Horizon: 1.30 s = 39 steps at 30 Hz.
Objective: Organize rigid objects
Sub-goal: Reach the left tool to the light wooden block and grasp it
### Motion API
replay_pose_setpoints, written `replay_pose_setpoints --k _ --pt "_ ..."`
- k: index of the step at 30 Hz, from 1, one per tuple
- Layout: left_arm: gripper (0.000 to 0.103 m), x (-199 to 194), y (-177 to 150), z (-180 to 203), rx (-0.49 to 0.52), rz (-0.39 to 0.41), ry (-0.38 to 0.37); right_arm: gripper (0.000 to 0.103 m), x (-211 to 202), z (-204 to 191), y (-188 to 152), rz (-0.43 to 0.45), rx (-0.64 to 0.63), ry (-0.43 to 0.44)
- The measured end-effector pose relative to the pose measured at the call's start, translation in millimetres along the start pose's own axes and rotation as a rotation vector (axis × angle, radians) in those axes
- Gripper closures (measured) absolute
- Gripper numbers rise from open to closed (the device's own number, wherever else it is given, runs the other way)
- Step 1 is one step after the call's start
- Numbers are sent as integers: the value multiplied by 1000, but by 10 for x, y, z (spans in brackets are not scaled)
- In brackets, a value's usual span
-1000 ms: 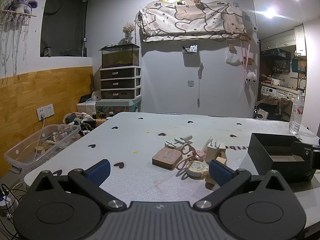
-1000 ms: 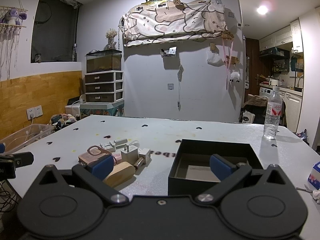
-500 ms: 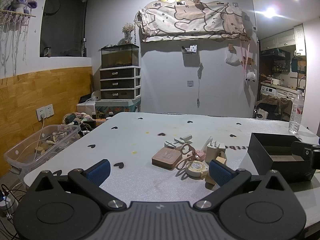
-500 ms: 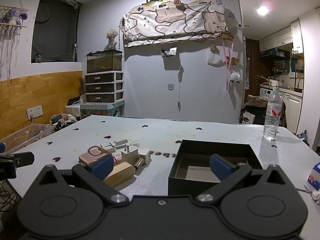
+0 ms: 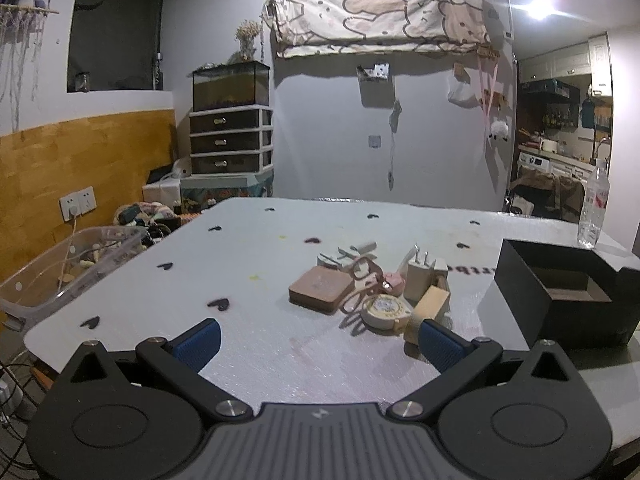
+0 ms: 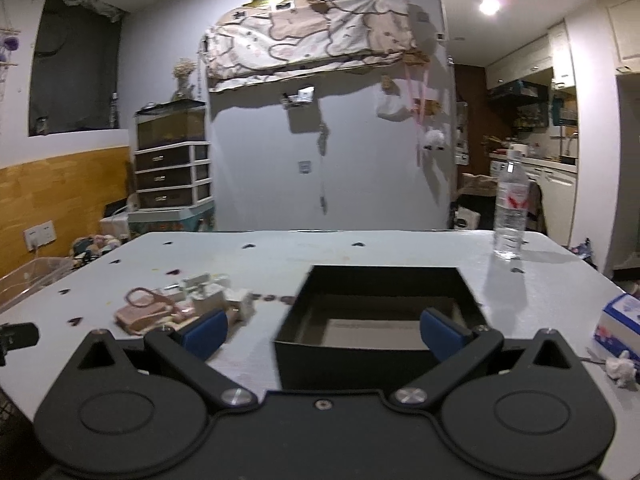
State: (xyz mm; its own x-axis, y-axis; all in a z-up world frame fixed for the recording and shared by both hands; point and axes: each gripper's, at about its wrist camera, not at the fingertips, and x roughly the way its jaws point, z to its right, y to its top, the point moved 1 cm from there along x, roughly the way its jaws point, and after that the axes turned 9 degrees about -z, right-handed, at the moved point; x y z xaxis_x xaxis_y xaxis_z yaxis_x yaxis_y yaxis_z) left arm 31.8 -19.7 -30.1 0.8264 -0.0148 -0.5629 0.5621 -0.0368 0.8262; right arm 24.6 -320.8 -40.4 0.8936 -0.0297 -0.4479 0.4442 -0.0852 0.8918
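Note:
A cluster of small rigid objects lies on the white table (image 5: 256,248): a flat brown square block (image 5: 321,289), a white charger plug (image 5: 420,276), a round tape measure (image 5: 386,311), a pale wooden block (image 5: 430,308) and pink-rimmed glasses (image 5: 362,270). An open black box (image 5: 556,300) stands to their right; it also shows in the right wrist view (image 6: 380,312), with a card lying flat inside it. My left gripper (image 5: 316,342) is open and empty, just short of the cluster. My right gripper (image 6: 324,330) is open and empty, its jaws straddling the box's near left corner. The cluster also shows in the right wrist view (image 6: 184,306).
A clear water bottle (image 6: 509,210) stands at the table's far right. A small blue-and-white box (image 6: 618,322) and crumpled tissue (image 6: 620,368) lie at the right edge. A clear plastic bin (image 5: 68,264) of clutter sits on the floor left of the table.
My right gripper has moved up and forward over the black box, with motion blur in its view. My left gripper has moved slightly closer to the cluster.

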Motion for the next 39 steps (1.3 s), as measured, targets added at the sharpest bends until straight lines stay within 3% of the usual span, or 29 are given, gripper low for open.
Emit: replay_pose_setpoints --k 7,17,21,25,31,32,34,39 --pt "0 277 -32 150 23 -46 -41 0 120 403 -7 -21 23 -102" --pt "0 678 48 371 26 -117 -102 0 355 898 34 -80 32 -356" --pt "0 826 126 439 33 -151 -120 0 482 1093 66 -120 34 -326" --pt "0 976 228 471 29 -185 -138 0 657 1233 124 -152 49 -224" --pt "0 1153 397 563 37 -208 -170 0 925 1228 179 -239 3 -207" --pt "0 1184 420 591 45 -213 -174 2 956 1245 187 -246 11 -202" --pt "0 1237 458 649 66 -223 -181 19 1012 1253 200 -250 12 -224" --pt "3 1341 534 769 115 -218 -189 46 1148 1287 211 -307 17 -177"
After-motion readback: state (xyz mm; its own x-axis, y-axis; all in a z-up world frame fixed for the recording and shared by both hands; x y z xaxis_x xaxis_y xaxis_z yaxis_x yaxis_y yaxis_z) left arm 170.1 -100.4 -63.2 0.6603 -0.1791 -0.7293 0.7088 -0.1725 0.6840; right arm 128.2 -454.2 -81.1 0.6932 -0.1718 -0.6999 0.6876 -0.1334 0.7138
